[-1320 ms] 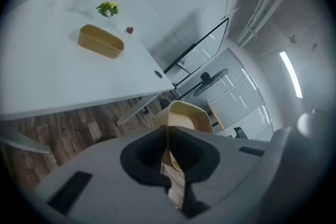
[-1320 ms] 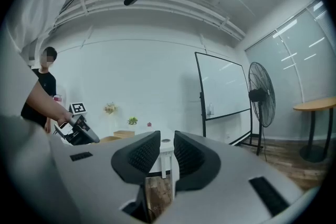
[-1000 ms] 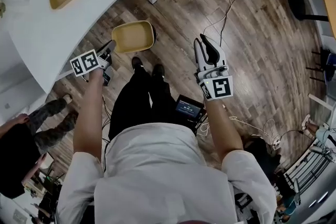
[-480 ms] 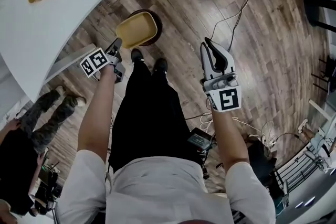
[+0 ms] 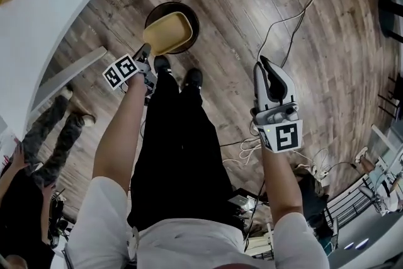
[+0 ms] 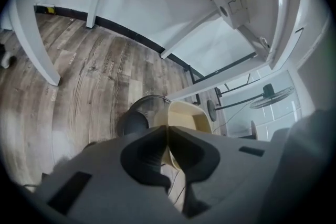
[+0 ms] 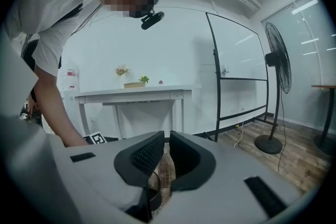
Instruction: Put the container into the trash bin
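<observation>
Head view: shallow mustard-yellow plastic container (image 5: 169,33), rectangular w/ rounded corners, open side up and empty afaict. It's tilted a bit and lines up right over the mouth of the round dark trash bin (image 5: 192,21) on the grey-brown wood plank floor (image 5: 252,9). Can't tell if it's dipped below the rim or just above it. Left gripper (image 5: 144,52) has it by the near edge. Right gripper (image 5: 264,66) is well off to the side over bare floor, nothing in it. White tabletop (image 5: 56,3) fills the upper left.

Left gripper view: jaws of the left gripper (image 6: 167,131) are clamped tight on the thin rim of the container (image 6: 189,115), so you look along the pale yellow inner wall. The bin (image 6: 135,122) shows dark just beside and below it, tbh partly behind the jaw.

Right gripper view: right gripper (image 7: 164,140) has its jaws closed together w/ nothing between. Behind it a white table (image 7: 131,94) and a black pedestal fan (image 7: 277,68).
</observation>
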Demonstrator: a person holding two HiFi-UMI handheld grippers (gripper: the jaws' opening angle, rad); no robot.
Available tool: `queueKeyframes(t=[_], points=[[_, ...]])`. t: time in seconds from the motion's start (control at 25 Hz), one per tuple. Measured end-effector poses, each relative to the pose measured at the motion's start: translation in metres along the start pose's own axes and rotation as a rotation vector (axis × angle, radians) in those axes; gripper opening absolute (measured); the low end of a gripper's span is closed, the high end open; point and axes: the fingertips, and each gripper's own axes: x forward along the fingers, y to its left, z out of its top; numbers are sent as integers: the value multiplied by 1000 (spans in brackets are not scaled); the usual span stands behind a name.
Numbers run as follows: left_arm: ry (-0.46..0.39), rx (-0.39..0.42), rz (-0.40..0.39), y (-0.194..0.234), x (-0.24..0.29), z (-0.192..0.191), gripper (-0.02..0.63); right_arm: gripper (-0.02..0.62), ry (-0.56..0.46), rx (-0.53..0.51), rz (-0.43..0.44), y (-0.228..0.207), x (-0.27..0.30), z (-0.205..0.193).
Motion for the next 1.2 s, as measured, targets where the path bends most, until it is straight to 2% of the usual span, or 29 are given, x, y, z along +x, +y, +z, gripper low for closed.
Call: queueKeyframes(t=[0.28, 0.52, 0.56, 0.6, 0.64, 0.8, 0.88, 1.04, 1.2], points=[[-25, -67, 9, 39, 40, -17, 24, 55, 36, 12, -11, 0, -6, -43], [-49, -108, -17, 56, 60, -23, 31, 56, 54, 25, -12, 8, -7, -64], [-55, -113, -18, 57, 62, -24, 44, 56, 57, 26, -10, 9, -7, -66], [-54, -108, -16, 59, 64, -26, 114, 55, 59, 26, -8, 10, -6, -68], [-47, -97, -10, 60, 64, -29, 146, 55, 61, 25, -6, 12, -6, -68], [-41, -107, -22, 57, 46, -37, 144, 56, 51, 5, 16, 21, 0, -55], [-48, -92, -66, 42, 27, -37, 144, 56, 34, -12, 34, 26, 3, -38], [-53, 50, -201, -26, -42, -33, 144, 57, 2, -33, 56, 36, -4, 16], [-145, 174, -333, -111, -136, -5, 144, 57, -56, -46, 87, 48, -11, 89]])
